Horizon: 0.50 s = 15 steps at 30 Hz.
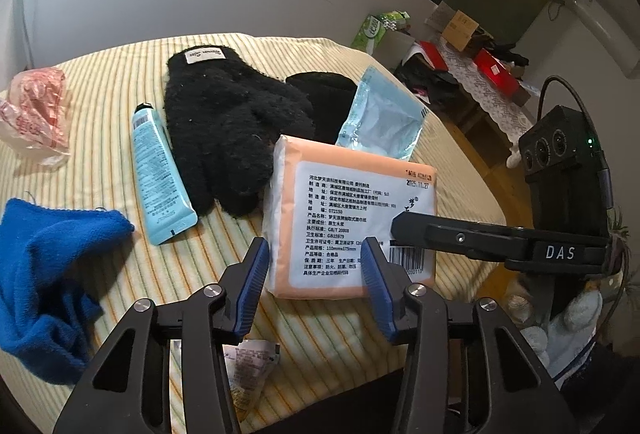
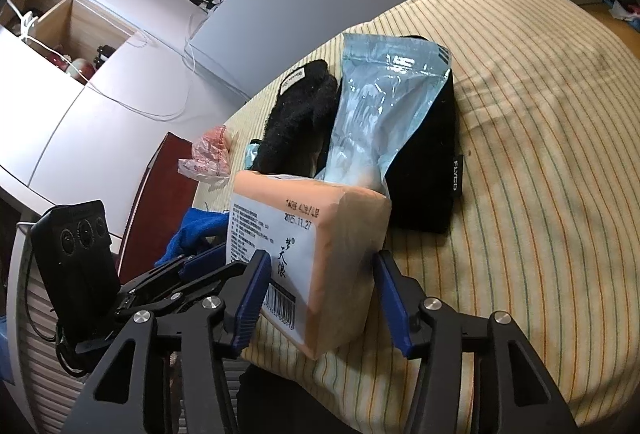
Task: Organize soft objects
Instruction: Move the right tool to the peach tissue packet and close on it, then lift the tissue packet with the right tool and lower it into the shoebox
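I see a table under a yellow striped cloth (image 1: pixel 120 81), soft things spread across it. On the near left lies a crumpled blue cloth (image 1: pixel 48 274). A black fuzzy glove (image 1: pixel 224 121) sprawls mid-table, and a black pouch (image 2: pixel 432 161) sits behind it to the right, with a clear blue-edged packet (image 1: pixel 380 117) leaning on it. The peach tissue pack (image 1: pixel 352 218) sits near centre, label up, just in front of the packet. A pale blue tube (image 1: pixel 160 173) lies left of the glove, and a red-printed plastic bag (image 1: pixel 36 113) is at the far left.

My left gripper (image 1: pixel 316 274) straddles the pack's near left corner, half-narrowed; its right pad touches the label, the left pad stands just off the edge. My right gripper (image 2: pixel 320 294) brackets the pack's near right end, left pad against the wrapper, right pad apart from it. Neither clamps the pack. A gloved hand (image 1: pixel 576 326) carries the right gripper.
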Each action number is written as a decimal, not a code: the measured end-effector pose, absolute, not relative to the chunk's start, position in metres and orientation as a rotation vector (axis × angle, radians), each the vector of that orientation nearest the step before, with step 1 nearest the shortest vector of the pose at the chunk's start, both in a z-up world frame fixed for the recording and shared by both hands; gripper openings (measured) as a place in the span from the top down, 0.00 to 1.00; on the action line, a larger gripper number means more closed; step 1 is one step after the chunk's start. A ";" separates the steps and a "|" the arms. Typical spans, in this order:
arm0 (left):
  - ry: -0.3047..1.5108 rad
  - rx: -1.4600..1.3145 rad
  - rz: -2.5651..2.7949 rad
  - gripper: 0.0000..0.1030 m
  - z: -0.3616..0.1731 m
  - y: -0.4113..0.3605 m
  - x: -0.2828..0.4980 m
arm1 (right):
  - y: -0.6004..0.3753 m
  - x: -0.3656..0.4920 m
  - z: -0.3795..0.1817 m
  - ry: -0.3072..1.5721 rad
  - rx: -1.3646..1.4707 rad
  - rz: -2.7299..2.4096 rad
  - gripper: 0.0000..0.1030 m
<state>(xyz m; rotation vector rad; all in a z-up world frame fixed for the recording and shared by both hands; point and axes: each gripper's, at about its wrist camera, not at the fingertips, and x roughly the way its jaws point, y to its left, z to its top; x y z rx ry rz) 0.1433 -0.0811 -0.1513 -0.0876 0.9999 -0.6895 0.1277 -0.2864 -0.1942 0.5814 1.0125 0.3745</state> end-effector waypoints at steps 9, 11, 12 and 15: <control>0.994 -0.080 -0.699 0.56 -0.151 -0.085 0.137 | -0.273 0.125 -0.189 1.020 0.516 0.360 0.54; 0.993 -0.078 -0.701 0.57 -0.151 -0.086 0.133 | -0.274 0.124 -0.187 1.018 0.510 0.355 0.55; 0.991 -0.077 -0.702 0.57 -0.150 -0.086 0.132 | -0.273 0.123 -0.187 1.017 0.506 0.353 0.55; 0.982 -0.073 -0.706 0.57 -0.147 -0.087 0.128 | -0.274 0.121 -0.184 1.011 0.493 0.347 0.55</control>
